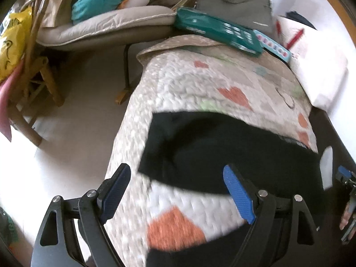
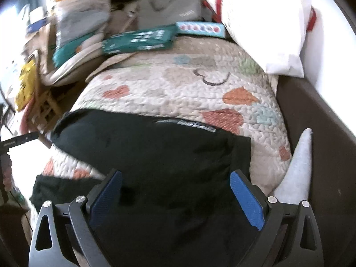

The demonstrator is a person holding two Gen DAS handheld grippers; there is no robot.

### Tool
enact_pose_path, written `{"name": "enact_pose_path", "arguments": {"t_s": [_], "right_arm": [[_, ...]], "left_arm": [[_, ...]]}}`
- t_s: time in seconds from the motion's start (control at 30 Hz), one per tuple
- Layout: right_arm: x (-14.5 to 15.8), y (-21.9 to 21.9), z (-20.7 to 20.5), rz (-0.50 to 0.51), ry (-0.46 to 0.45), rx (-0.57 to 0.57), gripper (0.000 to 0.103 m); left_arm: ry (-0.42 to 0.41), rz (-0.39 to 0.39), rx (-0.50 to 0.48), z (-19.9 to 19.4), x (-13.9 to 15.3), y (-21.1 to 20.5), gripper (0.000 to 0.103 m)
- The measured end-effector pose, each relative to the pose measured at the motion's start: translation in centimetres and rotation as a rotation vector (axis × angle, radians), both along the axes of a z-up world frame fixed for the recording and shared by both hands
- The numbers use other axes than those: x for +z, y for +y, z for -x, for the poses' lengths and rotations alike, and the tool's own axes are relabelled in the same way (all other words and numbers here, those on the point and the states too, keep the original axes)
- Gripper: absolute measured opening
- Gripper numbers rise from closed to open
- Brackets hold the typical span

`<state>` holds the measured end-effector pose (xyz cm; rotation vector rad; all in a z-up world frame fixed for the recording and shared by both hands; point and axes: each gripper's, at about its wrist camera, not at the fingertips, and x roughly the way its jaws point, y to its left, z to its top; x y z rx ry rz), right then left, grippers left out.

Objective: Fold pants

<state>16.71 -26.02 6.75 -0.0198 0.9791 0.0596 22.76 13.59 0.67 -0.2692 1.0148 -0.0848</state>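
Black pants (image 1: 211,146) lie across a quilted bedspread (image 1: 200,82) with orange hearts. In the right wrist view the pants (image 2: 144,151) look folded over on themselves, a grey waistband label on the far edge, another black part (image 2: 55,189) hanging at the near left. My left gripper (image 1: 176,178) is open and empty, above the pants' left end near the bed's corner. My right gripper (image 2: 175,184) is open and empty, just above the pants' near right part. The right gripper's edge shows at far right in the left wrist view (image 1: 346,178).
A white pillow (image 2: 267,22) lies at the bed's far right. A green box (image 1: 218,31), a light-blue box (image 2: 200,29) and a grey case (image 2: 169,6) sit at the far end. A cushioned chair (image 1: 106,24) and a wooden stool (image 1: 37,82) stand left. A dark bed frame (image 2: 322,144) runs along the right.
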Motion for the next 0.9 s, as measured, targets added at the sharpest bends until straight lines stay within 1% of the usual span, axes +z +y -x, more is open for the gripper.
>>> {"name": "enact_pose_path", "arguments": {"t_s": [0.07,0.2,0.27,0.33,0.47,0.6,0.63,0.7,0.73,0.77,0.8,0.83,0.87,0.9], "right_arm": [[-0.7,-1.1,-2.8,-0.028,0.023,-0.006,0.100],[-2.7,-1.1,-7.7,-0.032,0.055,0.050,0.099],[-3.7,-0.8,-9.6,-0.042,0.074,0.087,0.099],[-4.9,-0.5,-11.5,-0.039,0.092,0.134,0.099],[-6.9,0.0,-13.9,-0.016,0.124,0.201,0.097],[-8.9,0.3,-15.5,0.019,0.146,0.244,0.092],[-9.3,0.4,-15.8,0.027,0.147,0.252,0.092],[-10.1,0.7,-16.4,0.044,0.151,0.267,0.086],[-10.5,0.8,-16.7,0.050,0.156,0.275,0.084],[-10.9,1.0,-17.0,0.058,0.163,0.285,0.083],[-11.3,1.3,-17.2,0.068,0.168,0.297,0.080],[-11.6,1.5,-17.3,0.075,0.170,0.309,0.077],[-11.9,1.9,-17.3,0.073,0.177,0.323,0.066],[-11.9,2.0,-17.2,0.064,0.181,0.334,0.056]], "left_arm": [[0.006,0.009,0.003,-2.6,-0.8,0.6,0.085],[0.030,0.039,-0.018,-6.6,-2.8,0.8,0.085],[0.034,0.029,-0.039,-8.5,-3.8,0.2,0.085],[0.035,-0.003,-0.079,-9.9,-4.7,-0.5,0.085],[0.054,-0.046,-0.164,-11.7,-6.2,-2.1,0.085],[0.060,-0.072,-0.239,-12.1,-7.2,-3.7,0.085],[0.054,-0.102,-0.259,-12.0,-7.4,-4.2,0.085],[0.044,-0.125,-0.287,-11.9,-7.4,-4.7,0.082],[0.042,-0.120,-0.292,-11.7,-7.3,-4.6,0.072],[0.037,-0.123,-0.293,-11.6,-7.1,-4.6,0.057],[0.031,-0.126,-0.298,-11.5,-6.8,-4.5,0.049],[0.028,-0.133,-0.302,-11.4,-6.6,-4.4,0.032],[0.032,-0.116,-0.313,-11.3,-6.4,-4.3,0.018],[0.040,-0.092,-0.321,-11.3,-6.2,-4.2,0.018]]}}
